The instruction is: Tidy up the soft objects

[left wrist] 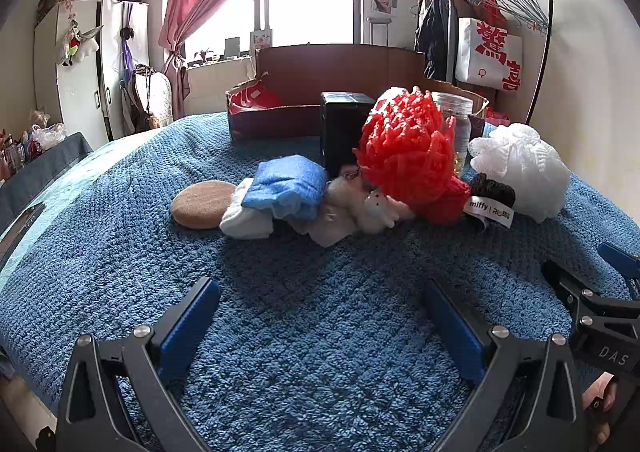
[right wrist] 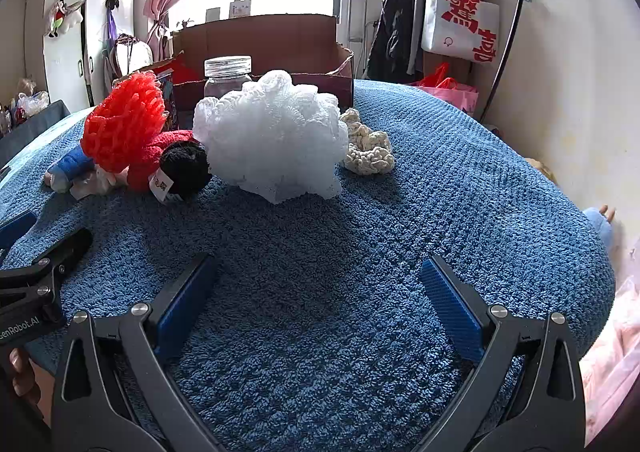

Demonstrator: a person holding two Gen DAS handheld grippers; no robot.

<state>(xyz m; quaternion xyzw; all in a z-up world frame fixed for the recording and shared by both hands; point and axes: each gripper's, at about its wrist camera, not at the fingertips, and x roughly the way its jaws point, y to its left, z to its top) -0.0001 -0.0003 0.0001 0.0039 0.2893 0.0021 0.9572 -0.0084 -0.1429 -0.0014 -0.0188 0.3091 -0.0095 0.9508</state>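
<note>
So the soft stuff is all lined up in a row across the middle of the bed, which has a nubby blue blanket on it, and the row runs roughly left to right in the left wrist view. Starting left of center there's a flat tan round pad lying face up, then a folded blue cloth stacked on something white with its long side going left-right, a small pale plush toy on its side, a big red mesh pouf sitting high at center, a black yarn ball with its label facing the camera, and a white mesh pouf at the right. In the right wrist view a cream crochet piece sits just right of the white pouf, touching it. Behind the row, upper center, are a cardboard box, a clear jar and a black box. The left gripper is at the bottom of its frame, tilted down toward the blanket, fingers spread wide with nothing in them. The right gripper is in the same pose, fingers spread and empty. Both sit well short of the row, side by side.
</note>
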